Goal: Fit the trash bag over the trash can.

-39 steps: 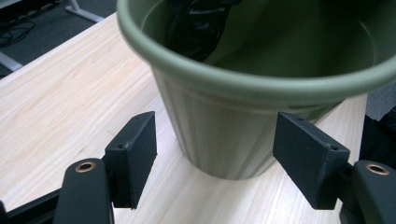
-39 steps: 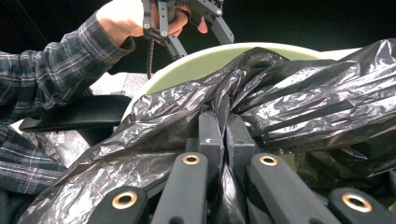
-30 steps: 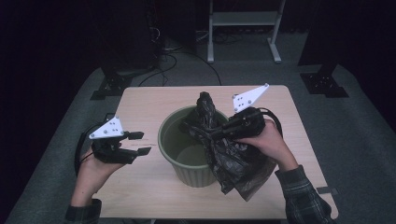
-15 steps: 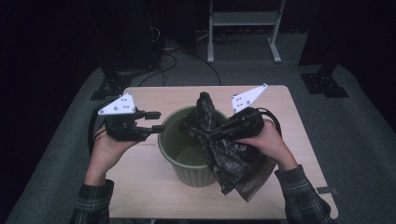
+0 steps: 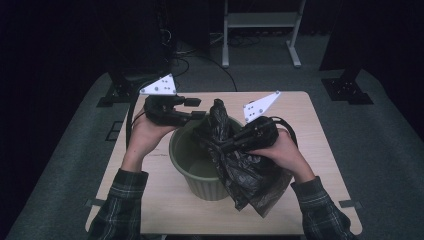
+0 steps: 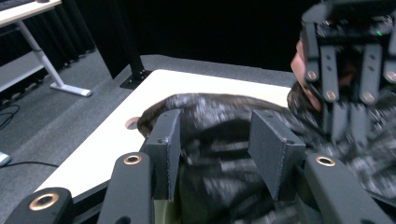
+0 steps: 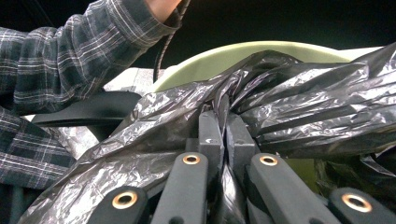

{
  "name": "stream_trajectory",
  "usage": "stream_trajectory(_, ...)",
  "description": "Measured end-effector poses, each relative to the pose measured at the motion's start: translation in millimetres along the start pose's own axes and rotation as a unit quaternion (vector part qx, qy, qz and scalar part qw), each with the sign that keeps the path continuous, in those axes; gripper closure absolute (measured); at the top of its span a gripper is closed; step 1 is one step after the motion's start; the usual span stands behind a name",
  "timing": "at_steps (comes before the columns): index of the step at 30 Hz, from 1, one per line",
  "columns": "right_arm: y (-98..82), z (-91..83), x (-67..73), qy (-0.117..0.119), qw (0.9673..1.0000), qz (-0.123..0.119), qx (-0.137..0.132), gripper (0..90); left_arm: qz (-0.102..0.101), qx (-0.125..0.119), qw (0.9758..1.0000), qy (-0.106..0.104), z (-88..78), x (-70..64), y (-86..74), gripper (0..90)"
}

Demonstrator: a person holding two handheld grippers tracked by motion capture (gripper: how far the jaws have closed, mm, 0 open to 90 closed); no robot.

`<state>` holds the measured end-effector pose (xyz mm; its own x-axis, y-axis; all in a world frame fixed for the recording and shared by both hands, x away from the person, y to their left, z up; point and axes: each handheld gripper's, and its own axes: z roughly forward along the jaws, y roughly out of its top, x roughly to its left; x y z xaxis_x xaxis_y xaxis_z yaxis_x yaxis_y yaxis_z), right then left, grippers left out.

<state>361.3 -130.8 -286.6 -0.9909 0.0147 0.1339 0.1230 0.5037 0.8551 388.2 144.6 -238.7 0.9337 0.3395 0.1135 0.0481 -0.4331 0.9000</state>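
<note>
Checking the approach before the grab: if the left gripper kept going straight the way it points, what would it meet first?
Most likely the black plastic bag: the left gripper points at its bunched top over the green bin, jaws apart on either side. Depth is unclear.

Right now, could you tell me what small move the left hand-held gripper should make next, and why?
Probably ease the left hand-held gripper a little further forward and close it on the black bag. Its jaws have just been closing, yet the pads stand apart with bag film between them, not pinched. The right hand-held gripper already clamps a fold, and the bag hangs half over the green bin.
</note>
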Motion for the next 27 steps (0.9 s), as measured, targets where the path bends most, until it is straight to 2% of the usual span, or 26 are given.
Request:
stream_trajectory(3,0.1,1.9,-0.8,0.003,1.0000,0.000,0.000,87.8,0.001,-0.010,0.9999,-0.010,10.2,4.6,10.0,52.8)
stream_trajectory(8,0.5,4.0,-0.7,0.006,1.0000,-0.005,0.000,87.8,0.008,0.010,0.9998,-0.014,32.7,9.9,22.5,52.9)
stream_trajectory(11,1.3,3.8,0.7,0.010,0.9999,-0.009,-0.005,87.8,0.011,0.037,0.9992,-0.015,47.2,11.0,21.2,52.8)
stream_trajectory(14,2.7,1.7,3.5,0.010,0.9998,-0.014,-0.008,87.8,0.010,0.051,0.9984,-0.022,54.8,9.1,13.6,53.0)
stream_trajectory(17,4.8,-4.4,5.8,0.003,0.9997,-0.017,-0.018,87.8,0.009,0.060,0.9978,-0.026,53.8,3.1,3.2,53.0)
stream_trajectory(22,9.2,-14.5,6.1,-0.011,0.9988,-0.024,-0.042,87.8,0.011,0.067,0.9973,-0.030,39.9,-10.8,-12.0,54.9)
stream_trajectory(27,14.5,-18.7,0.2,-0.042,0.9973,-0.016,-0.058,87.8,0.003,0.057,0.9980,-0.028,22.8,-20.4,-25.2,54.5)
